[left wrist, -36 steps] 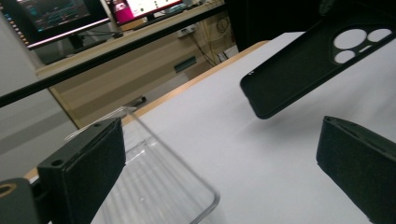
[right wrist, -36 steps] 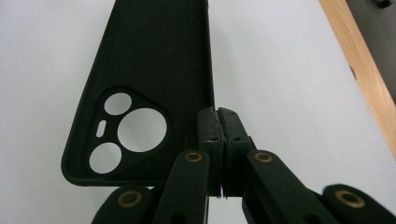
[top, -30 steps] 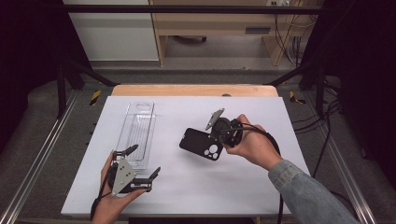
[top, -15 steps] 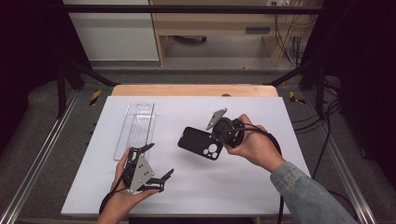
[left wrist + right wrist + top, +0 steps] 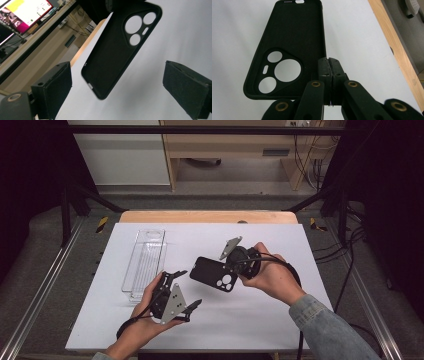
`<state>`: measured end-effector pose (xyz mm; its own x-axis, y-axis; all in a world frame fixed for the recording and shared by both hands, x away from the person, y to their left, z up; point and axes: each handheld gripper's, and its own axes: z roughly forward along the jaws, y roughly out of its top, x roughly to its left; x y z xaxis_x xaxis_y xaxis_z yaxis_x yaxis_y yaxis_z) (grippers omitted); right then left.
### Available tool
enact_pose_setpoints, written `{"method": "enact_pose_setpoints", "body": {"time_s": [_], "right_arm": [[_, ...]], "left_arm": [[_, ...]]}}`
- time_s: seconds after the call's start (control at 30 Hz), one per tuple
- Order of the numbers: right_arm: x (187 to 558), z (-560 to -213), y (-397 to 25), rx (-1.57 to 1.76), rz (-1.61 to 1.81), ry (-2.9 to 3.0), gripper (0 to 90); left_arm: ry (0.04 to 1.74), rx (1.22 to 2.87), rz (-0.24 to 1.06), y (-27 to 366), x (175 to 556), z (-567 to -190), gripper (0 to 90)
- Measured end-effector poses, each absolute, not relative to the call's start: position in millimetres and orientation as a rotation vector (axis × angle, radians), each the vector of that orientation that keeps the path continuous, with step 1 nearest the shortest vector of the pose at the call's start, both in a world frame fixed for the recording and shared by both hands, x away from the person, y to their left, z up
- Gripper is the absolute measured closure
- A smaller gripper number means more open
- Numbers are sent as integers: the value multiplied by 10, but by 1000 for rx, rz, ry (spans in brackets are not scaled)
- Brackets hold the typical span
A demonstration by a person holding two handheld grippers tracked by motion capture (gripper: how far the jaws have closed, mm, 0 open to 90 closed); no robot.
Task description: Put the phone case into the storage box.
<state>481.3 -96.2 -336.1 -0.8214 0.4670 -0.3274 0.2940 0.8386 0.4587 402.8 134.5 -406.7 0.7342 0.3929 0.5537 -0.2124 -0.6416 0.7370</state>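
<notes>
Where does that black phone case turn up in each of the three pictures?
High view: the black phone case sits mid-table, at the right gripper.
Left gripper view: it hangs in the upper middle, beyond the open jaws.
Right gripper view: it runs from upper middle to lower left, its edge pinched by the shut jaws.
Shared landmark: the round camera cutouts.

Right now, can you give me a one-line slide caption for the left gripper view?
Open left claw lined up on the black phone case held above the white table.
</notes>
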Motion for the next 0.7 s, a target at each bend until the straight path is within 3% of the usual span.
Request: {"method": "enact_pose_setpoints", "body": {"time_s": [0.7], "right_arm": [[4795, -3296, -881, 528, 561, 2574, 896]], "left_arm": [[41, 2106, 970, 1216, 4022, -3921, 205]]}}
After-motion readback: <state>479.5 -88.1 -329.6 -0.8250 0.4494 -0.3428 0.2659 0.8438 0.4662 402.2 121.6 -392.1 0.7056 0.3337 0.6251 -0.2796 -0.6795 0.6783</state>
